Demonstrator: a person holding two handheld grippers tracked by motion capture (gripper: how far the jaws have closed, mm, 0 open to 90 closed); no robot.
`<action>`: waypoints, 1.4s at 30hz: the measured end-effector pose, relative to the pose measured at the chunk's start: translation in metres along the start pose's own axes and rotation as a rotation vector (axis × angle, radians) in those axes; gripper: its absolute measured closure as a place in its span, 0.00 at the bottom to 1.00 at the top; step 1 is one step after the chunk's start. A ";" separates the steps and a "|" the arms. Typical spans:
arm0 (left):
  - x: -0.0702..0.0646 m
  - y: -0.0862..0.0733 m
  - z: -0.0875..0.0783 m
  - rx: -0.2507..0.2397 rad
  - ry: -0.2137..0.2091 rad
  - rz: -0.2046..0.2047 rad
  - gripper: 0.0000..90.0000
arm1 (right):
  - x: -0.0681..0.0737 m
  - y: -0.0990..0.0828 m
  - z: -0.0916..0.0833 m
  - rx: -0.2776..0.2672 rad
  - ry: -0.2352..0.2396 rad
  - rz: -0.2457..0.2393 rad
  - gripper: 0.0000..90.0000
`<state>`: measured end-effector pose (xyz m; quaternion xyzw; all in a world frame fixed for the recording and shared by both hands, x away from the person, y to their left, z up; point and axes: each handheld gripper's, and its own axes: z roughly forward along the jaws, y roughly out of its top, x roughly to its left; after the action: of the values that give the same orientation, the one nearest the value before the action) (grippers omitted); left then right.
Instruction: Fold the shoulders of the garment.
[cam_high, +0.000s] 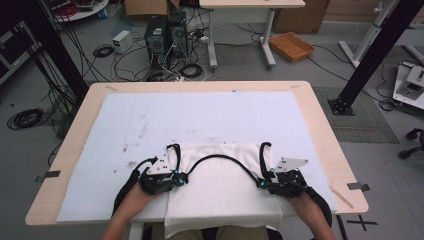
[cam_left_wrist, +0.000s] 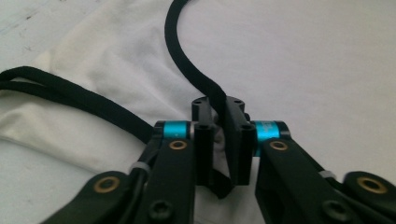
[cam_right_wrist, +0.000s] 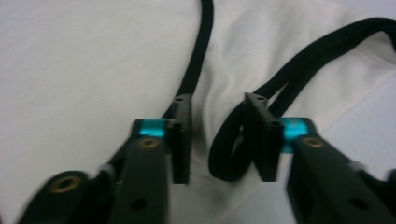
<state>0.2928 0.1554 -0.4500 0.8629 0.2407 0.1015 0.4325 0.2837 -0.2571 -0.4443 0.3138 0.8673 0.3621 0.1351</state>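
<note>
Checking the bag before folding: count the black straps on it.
2: one strap arcs across the bag between the grippers; another loops at its right edge. Left-edge loop may be a third.

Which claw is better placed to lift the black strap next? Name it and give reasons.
Left. The left claw is already shut on the black strap; the right claw stands open beside the strap's loop on the white bag.

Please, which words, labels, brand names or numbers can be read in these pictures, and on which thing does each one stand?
No readable text: none.
White cloth bag and its black strap: no print seen.
Grey plate on the right gripper: bare.
Computer towers and white box on the floor: any labels too small to read.
</note>
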 end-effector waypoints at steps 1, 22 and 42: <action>0.001 0.000 -0.001 -0.008 -0.011 -0.003 0.95 | 0.001 0.001 -0.001 0.006 0.002 -0.013 0.90; 0.031 -0.001 -0.024 -0.305 0.260 -0.274 0.28 | -0.028 0.008 -0.023 -0.216 -0.250 0.142 0.24; 0.031 -0.013 -0.034 -0.342 0.248 -0.251 0.28 | -0.055 0.012 -0.022 -0.204 -0.195 0.165 0.23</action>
<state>0.3022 0.2010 -0.4412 0.7216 0.3765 0.1914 0.5486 0.3210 -0.2980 -0.4204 0.4023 0.7801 0.4259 0.2195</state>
